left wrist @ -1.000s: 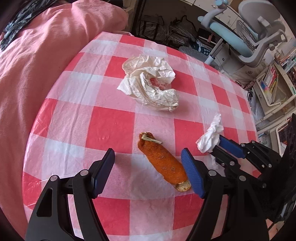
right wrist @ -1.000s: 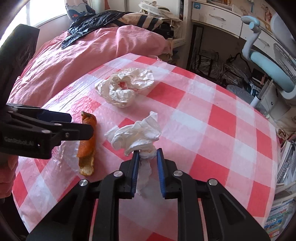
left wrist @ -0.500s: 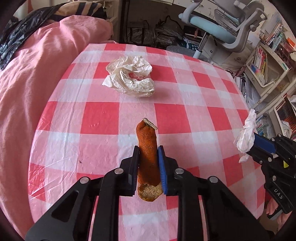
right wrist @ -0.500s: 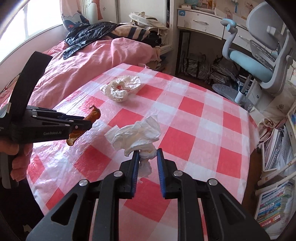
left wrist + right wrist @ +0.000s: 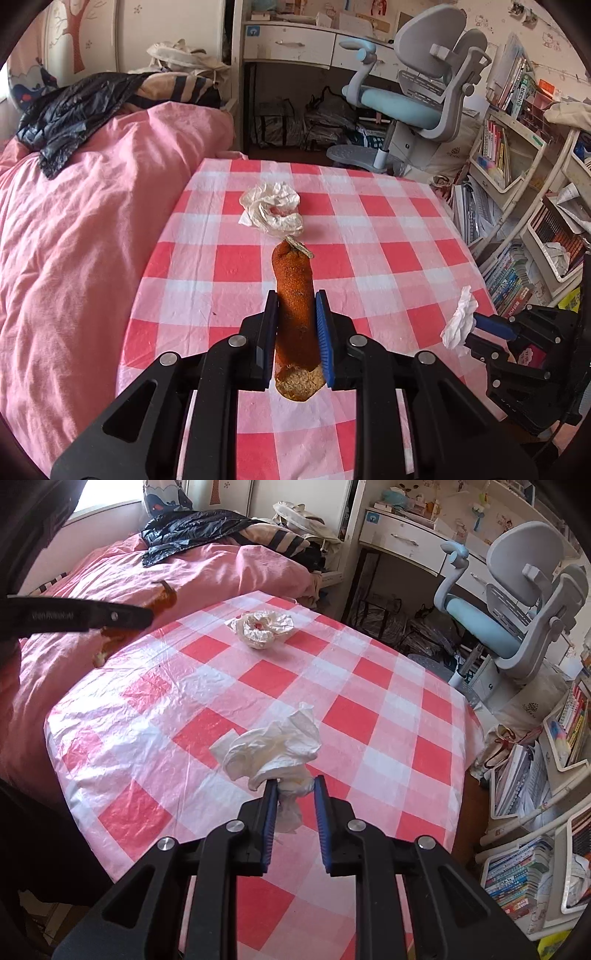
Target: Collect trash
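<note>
Left gripper (image 5: 296, 321) is clamped on the orange peel (image 5: 294, 310), which is lifted clear of the table; the peel's torn pale end sits nearest the camera and its stem end points away. Its jaws have just closed on the peel.

Right gripper (image 5: 294, 812) is pinching the white tissue wad (image 5: 275, 747), also held above the table. In the left view the same wad hangs off to the right, past the table edge.

On the red-and-white checked tablecloth (image 5: 369, 709), the crumpled paper wrapper (image 5: 261, 627) lies near the far edge, apart from both grippers.

Beyond: pink bed (image 5: 92, 177) on the left, grey-blue desk chair (image 5: 413, 99) behind the table, bookshelves (image 5: 524, 206) on the right.
</note>
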The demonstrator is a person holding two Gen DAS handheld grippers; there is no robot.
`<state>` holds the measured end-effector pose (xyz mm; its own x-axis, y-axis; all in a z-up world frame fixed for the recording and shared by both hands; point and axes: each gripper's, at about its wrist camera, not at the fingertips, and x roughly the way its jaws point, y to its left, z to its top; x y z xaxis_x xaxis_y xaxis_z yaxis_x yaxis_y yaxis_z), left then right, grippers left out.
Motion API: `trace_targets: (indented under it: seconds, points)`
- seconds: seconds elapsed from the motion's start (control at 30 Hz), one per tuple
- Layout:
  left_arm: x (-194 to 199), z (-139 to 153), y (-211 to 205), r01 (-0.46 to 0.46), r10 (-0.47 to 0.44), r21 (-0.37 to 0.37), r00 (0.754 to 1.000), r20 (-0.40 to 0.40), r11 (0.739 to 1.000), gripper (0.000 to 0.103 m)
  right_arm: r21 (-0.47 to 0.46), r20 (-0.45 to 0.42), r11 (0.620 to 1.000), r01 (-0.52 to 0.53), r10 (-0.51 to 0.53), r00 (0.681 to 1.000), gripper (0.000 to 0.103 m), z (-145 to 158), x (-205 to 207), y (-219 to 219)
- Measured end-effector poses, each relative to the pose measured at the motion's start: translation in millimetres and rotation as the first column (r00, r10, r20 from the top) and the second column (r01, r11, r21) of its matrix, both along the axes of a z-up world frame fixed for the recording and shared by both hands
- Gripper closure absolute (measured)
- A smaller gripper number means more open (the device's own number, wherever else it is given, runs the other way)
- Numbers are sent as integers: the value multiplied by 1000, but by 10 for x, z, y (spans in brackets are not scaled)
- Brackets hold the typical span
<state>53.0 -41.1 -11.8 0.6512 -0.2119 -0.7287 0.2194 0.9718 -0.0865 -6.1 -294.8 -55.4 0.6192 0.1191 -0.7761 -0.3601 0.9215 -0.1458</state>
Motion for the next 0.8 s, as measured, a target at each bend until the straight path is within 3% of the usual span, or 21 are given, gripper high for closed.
trace_targets:
  seconds: [0.13, 0.37, 0.8]
  points:
    - [37, 62, 94, -19, 18, 28, 999, 29, 999, 84, 3, -17, 999, 36, -36, 999, 82, -59, 115, -63]
    - [120, 126, 278, -35, 35, 0, 999, 32, 999, 84, -20, -30, 999, 35, -36, 999, 82, -142, 199, 102]
    - [69, 194, 159, 1, -2, 12, 998, 55, 1000, 84, -66, -52, 998, 18, -21, 998, 81, -224, 206, 202]
